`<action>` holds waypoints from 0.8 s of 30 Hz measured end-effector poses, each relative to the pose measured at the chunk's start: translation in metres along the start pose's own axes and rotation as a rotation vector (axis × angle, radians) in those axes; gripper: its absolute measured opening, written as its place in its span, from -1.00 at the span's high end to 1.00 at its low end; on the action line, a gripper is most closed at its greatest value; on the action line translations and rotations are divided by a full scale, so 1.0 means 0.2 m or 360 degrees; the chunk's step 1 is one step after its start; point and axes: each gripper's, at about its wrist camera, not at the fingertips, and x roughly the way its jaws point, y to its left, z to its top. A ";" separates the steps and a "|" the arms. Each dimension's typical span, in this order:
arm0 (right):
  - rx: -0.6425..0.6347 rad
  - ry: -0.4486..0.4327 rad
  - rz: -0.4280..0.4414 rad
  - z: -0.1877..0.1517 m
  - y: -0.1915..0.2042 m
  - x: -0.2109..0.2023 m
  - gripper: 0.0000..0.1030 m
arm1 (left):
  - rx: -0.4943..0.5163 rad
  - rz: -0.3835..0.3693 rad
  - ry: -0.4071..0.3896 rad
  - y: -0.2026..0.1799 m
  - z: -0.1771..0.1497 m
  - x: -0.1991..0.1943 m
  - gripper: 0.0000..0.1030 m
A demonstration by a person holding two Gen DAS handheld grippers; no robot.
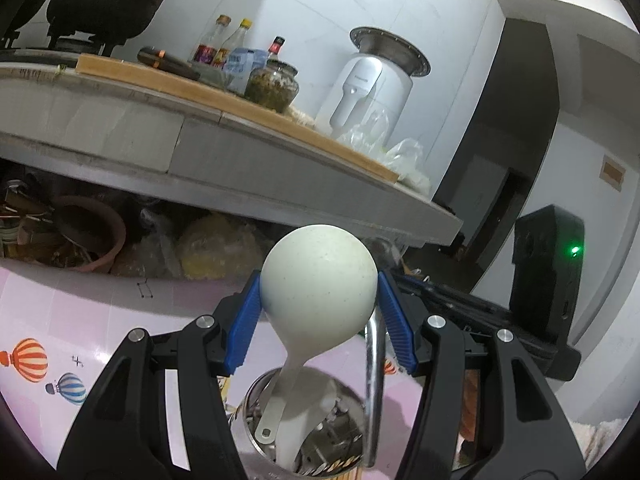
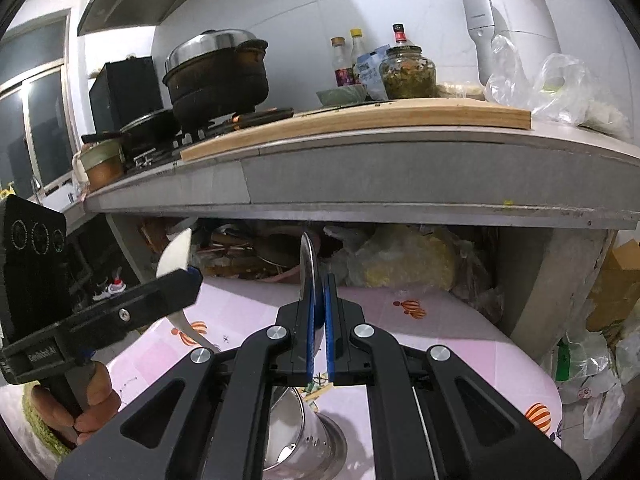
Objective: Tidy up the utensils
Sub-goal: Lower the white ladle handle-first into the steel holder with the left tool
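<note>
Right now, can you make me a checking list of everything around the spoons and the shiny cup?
Surface: pink tablecloth printed with hot-air balloons.
Job's things: pale ladle, bowl up, handle down inside the steel holder; metal spoon seen edge-on, its handle reaching down towards the holder.
Clutter: plastic bags and a clay pot under the counter.
Grippers: left gripper jaws shut on the ladle's bowl; right gripper jaws shut on the metal spoon.
Cables: nothing seen.
Surroundings: counter with a cutting board, black pot, bottles, glass jar, white appliance; a hand holds the left gripper's grip.
</note>
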 end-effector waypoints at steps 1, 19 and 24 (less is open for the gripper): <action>-0.0005 0.0005 -0.0002 -0.01 0.00 0.00 0.91 | 0.0003 0.0001 0.0005 0.00 -0.01 0.00 -0.06; -0.0058 -0.0078 -0.0034 0.06 0.05 0.03 0.91 | 0.0054 0.0012 0.0011 0.01 -0.01 0.07 -0.06; -0.0097 -0.0102 -0.0070 0.04 0.07 0.05 0.91 | 0.0037 0.0008 0.0017 0.02 -0.03 0.07 -0.06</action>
